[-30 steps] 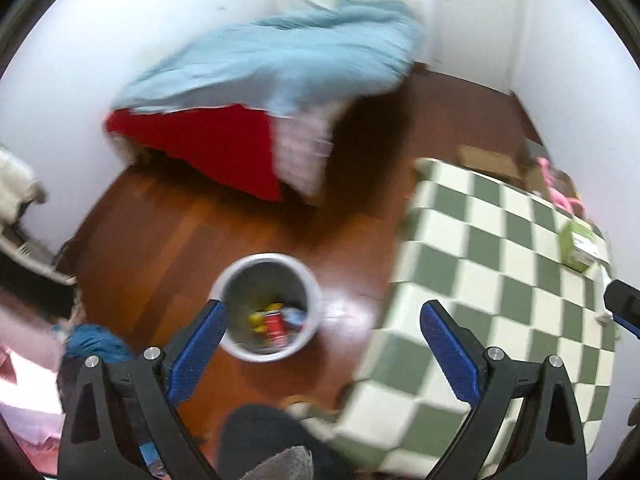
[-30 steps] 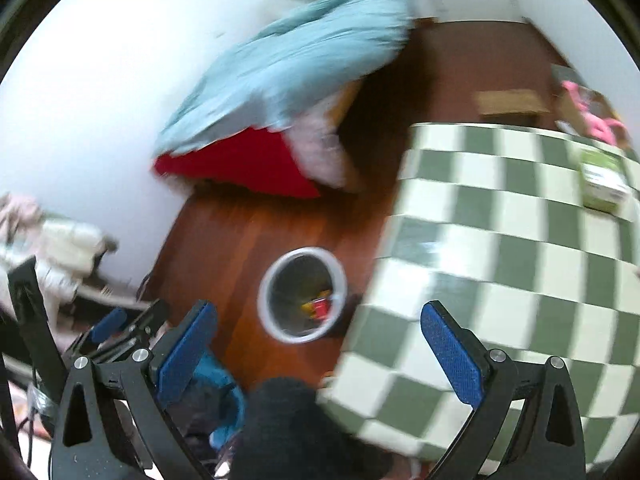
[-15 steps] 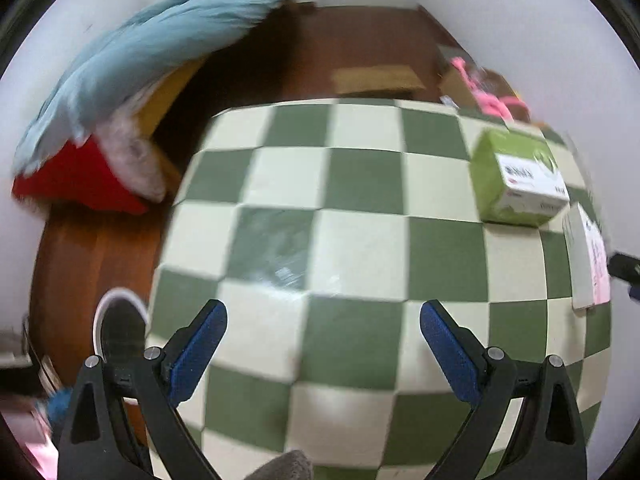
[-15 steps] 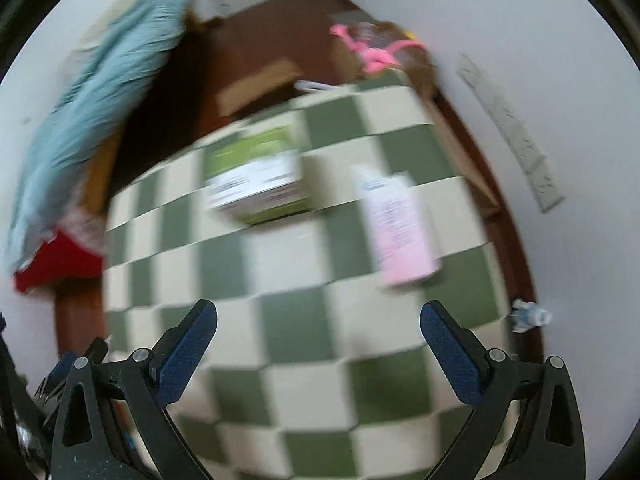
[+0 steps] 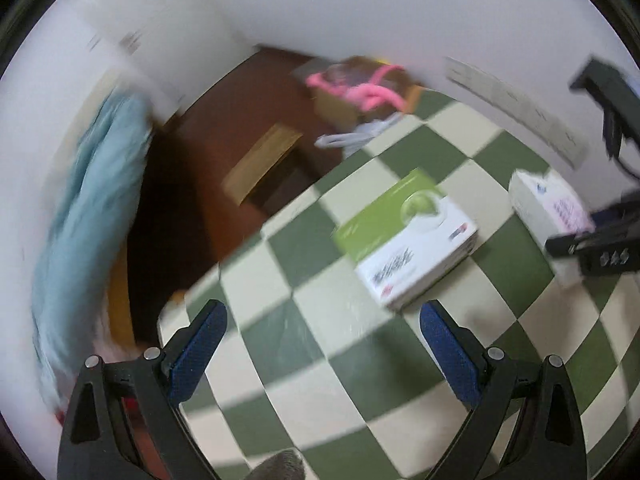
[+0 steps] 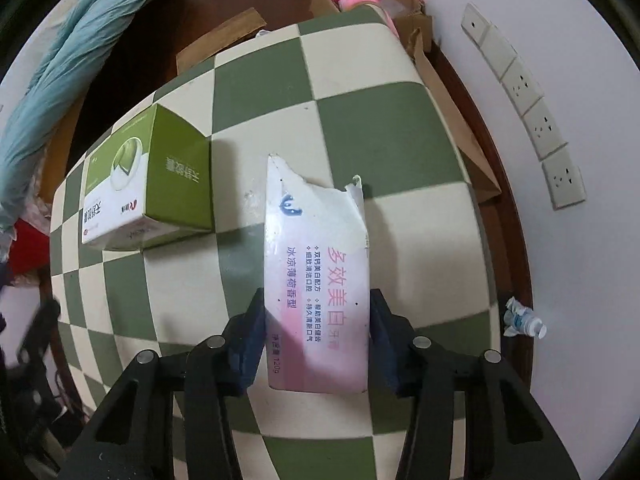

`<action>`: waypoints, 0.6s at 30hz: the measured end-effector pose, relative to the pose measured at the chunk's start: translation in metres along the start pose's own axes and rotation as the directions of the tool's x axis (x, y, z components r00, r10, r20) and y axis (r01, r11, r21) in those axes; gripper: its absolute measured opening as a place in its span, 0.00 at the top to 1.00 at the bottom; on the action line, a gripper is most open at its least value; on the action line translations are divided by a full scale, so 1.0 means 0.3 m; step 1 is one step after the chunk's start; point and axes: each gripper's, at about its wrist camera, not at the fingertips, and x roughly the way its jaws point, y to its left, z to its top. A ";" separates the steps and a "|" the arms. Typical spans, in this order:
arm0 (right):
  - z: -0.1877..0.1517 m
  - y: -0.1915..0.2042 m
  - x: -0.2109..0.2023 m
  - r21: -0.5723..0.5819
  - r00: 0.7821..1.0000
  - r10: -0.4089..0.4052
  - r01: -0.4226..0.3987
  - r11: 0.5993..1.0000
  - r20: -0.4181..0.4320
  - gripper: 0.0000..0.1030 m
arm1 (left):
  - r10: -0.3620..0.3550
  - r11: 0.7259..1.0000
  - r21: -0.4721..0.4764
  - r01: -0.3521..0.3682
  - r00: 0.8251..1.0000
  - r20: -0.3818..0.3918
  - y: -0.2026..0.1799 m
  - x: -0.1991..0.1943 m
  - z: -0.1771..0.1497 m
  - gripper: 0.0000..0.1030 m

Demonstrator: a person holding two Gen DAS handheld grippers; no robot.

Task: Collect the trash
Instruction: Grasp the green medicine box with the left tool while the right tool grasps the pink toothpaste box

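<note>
While level over the table (image 6: 384,128) — right tool (image 6: 318,344) clamped on toothpaste box (image 6: 316,264), left tool (image 5: 322,344) wide, empty.

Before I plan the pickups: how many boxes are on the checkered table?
2. The green-and-white box sits toward the table's left side; the torn pink-and-white toothpaste box lies beside it to the right, between the right gripper fingers. The near table edge is hidden.

A table covered in green-and-cream checked cloth (image 6: 380,128) carries two things: a green-and-white cardboard box (image 6: 148,184) towards its left, and just beside it, apart, a torn-ended white-and-pink toothpaste carton (image 6: 316,276). Down on the dark wooden floor (image 6: 516,256) by the wall lies a crumpled clear plastic bottle (image 6: 522,320).
</note>
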 end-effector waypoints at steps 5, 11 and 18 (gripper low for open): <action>0.004 -0.097 -0.024 0.055 1.000 0.001 0.000 0.998 -0.011 0.51 | -0.039 0.970 0.238 0.051 0.998 -0.056 -0.070 0.079 0.090 0.04; 0.006 -0.154 -0.015 0.084 0.999 0.017 -0.014 0.996 -0.028 0.51 | -0.071 0.912 0.392 0.119 0.988 -0.135 -0.139 0.172 0.129 0.04; 0.010 -0.144 -0.005 0.075 0.999 0.016 -0.013 0.997 -0.045 0.51 | -0.083 0.863 0.469 0.190 0.967 -0.239 -0.202 0.264 0.150 0.05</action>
